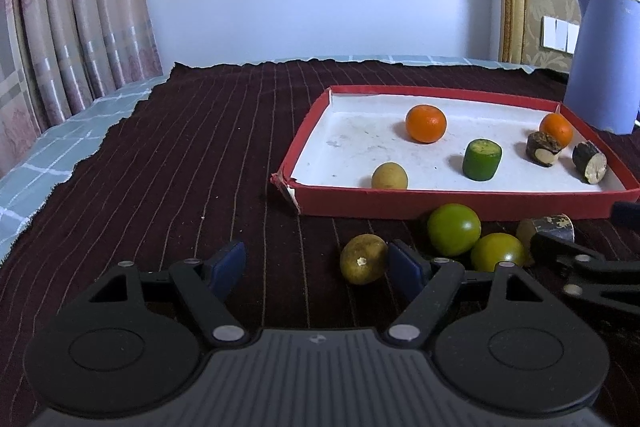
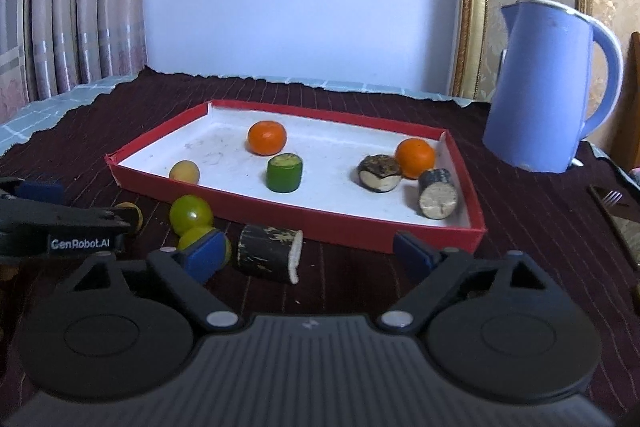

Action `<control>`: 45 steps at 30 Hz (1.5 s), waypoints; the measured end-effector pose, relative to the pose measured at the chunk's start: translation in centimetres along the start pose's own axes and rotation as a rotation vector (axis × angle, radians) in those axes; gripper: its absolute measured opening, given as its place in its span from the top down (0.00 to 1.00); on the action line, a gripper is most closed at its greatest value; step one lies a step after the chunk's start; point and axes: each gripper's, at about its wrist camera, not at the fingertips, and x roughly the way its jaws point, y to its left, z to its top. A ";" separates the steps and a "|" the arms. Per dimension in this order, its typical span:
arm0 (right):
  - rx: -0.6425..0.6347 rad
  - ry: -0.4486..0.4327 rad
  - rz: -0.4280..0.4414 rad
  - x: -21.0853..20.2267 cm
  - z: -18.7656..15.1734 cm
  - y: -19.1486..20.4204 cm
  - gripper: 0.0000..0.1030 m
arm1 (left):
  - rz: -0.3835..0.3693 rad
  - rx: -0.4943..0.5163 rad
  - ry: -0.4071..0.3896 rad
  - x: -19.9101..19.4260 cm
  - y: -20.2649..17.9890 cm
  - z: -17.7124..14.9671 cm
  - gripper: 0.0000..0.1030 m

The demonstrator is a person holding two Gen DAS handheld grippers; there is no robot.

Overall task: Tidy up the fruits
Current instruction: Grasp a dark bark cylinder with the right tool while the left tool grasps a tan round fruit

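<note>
Left hand-held gripper (image 1: pixel 316 265): black linkage arms, blue padded fingers, jaws apart and gripping nothing. A dull yellow-green round fruit (image 1: pixel 363 259) lies against the outer... inner face of its right pad, on the cloth.

Right hand-held gripper (image 2: pixel 310 253): same build, jaws apart and holding nothing. A dark, bark-skinned cylindrical piece with a pale cut end (image 2: pixel 269 253) lies on its side between the fingers, nearer the left one; the pads do not press on it.

Just beside these, two glossy green round fruits (image 1: pixel 454 229) (image 1: pixel 498 252) rest together on the cloth, outside the tray.

Red cardboard tray (image 1: pixel 460 203) with white lining, near corner torn, holds: two smooth oranges (image 1: pixel 425 123) (image 1: pixel 556 128), one green cylinder standing upright (image 1: pixel 482 159), one small tan round fruit (image 1: pixel 389 176), two rough dark stubs with pale cut faces (image 1: pixel 542 148) (image 1: pixel 589 161).

Worktop covered by a dark maroon pinstriped cloth (image 1: pixel 200 167) with a ragged edge. A matte blue kettle (image 2: pixel 550 87) stands well right of the tray. A fork (image 2: pixel 612 198) lies at the far right.
</note>
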 end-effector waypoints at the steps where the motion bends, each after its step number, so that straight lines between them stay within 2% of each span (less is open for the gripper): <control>1: 0.001 0.009 -0.002 0.3 0.1 0.1 0.20 | 0.000 -0.009 -0.002 0.0 0.1 0.0 0.24; 7: 0.026 0.054 0.005 1.3 0.2 0.0 0.27 | 0.020 -0.047 -0.017 -0.4 0.8 0.1 0.24; 10: 0.030 0.078 0.045 1.4 0.0 -0.3 0.45 | 0.049 -0.054 -0.029 -0.6 1.6 0.5 0.24; 12: 0.050 0.096 0.098 1.5 -0.1 -0.7 0.62 | 0.073 -0.073 -0.038 -0.7 2.4 0.9 0.24; 14: 0.061 0.098 0.129 1.5 -0.2 -0.8 0.69 | 0.077 -0.085 -0.032 -0.6 3.2 1.3 0.24; 16: 0.065 0.093 0.131 1.4 -0.2 -0.8 0.69 | 0.062 -0.092 -0.023 -0.5 3.5 1.4 0.24; 19: 0.080 0.078 0.123 0.9 -0.4 -1.3 0.69 | 0.001 -0.072 -0.001 -0.4 3.1 1.4 0.24; 22: 0.082 0.060 0.098 0.1 -0.5 -2.1 0.70 | -0.016 -0.042 -0.007 -0.6 2.2 1.2 0.24; 27: 0.090 0.027 0.085 -1.4 -0.4 -3.4 0.70 | 0.007 0.105 -0.061 -1.0 1.3 0.8 0.24; 29: 0.102 0.023 0.089 -1.6 -0.5 -3.8 0.70 | -0.016 0.153 -0.054 -0.8 1.2 0.6 0.24; 35: 0.107 0.035 0.099 -0.9 -1.0 -3.7 0.70 | -0.108 0.181 -0.005 0.5 0.3 1.0 0.24; 41: 0.098 0.036 0.099 -1.0 -1.1 -3.5 0.70 | -0.126 0.241 0.009 1.1 -1.7 0.4 0.24; 43: 0.105 0.036 0.099 -0.9 -1.1 -3.6 0.70 | -0.109 0.244 0.020 1.5 -2.1 0.2 0.24; 45: 0.108 0.040 0.099 -0.8 -1.2 -3.7 0.70 | -0.108 0.227 0.032 1.9 -1.9 0.3 0.30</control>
